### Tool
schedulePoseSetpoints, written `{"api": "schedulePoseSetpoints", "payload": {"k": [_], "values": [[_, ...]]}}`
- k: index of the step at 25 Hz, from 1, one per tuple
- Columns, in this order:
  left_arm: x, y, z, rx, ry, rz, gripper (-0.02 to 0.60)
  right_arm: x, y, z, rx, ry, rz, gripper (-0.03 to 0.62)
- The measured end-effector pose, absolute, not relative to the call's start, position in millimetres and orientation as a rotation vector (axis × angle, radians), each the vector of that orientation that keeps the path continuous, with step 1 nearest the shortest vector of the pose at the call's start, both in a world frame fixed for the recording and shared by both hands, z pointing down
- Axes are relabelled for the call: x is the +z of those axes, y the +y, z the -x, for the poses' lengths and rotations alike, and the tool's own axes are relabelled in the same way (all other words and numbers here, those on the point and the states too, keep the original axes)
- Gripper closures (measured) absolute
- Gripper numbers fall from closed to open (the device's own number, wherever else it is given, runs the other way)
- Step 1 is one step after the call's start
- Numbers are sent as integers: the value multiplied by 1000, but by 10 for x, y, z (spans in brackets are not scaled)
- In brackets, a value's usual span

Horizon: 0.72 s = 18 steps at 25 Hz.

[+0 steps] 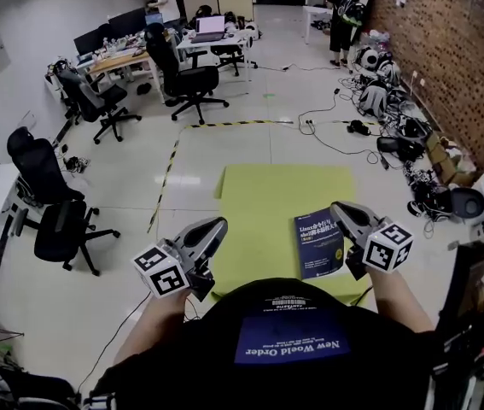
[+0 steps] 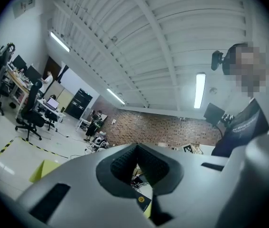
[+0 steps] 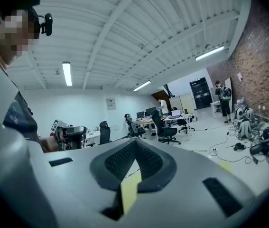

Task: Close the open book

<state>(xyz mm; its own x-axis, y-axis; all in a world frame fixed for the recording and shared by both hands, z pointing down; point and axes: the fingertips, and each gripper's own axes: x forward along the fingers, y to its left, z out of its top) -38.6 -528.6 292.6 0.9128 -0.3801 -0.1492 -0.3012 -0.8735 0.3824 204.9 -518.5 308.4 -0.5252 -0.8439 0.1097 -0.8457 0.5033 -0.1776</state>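
Observation:
A blue book (image 1: 319,243) lies closed, cover up, on the right part of a yellow-green mat (image 1: 263,220) on the floor. My left gripper (image 1: 219,225) hovers at the mat's left edge, jaws shut and empty. My right gripper (image 1: 337,207) hangs just above the book's right side, also shut with nothing between its jaws. In the left gripper view the shut left gripper (image 2: 136,148) points level across the room, a corner of the book (image 2: 141,201) showing below it. The right gripper view shows the shut right gripper (image 3: 135,144) aimed at the office desks, a strip of mat (image 3: 129,191) beneath.
Black office chairs (image 1: 58,220) stand left of the mat, and a yellow-black tape line (image 1: 166,178) runs along the floor. Cables and bags (image 1: 395,135) lie along the brick wall on the right. People stand at desks (image 1: 207,37) at the far end.

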Motion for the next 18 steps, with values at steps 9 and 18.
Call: {"api": "schedulePoseSetpoints", "payload": {"k": [9, 18], "values": [[2924, -5273, 392, -326, -505, -2704, 574, 3153, -5173, -2110, 307, -2678, -1546, 608], [3012, -5218, 352, -306, -481, -2682, 574, 3251, -5099, -2085, 323, -2655, -1536, 609]]}}
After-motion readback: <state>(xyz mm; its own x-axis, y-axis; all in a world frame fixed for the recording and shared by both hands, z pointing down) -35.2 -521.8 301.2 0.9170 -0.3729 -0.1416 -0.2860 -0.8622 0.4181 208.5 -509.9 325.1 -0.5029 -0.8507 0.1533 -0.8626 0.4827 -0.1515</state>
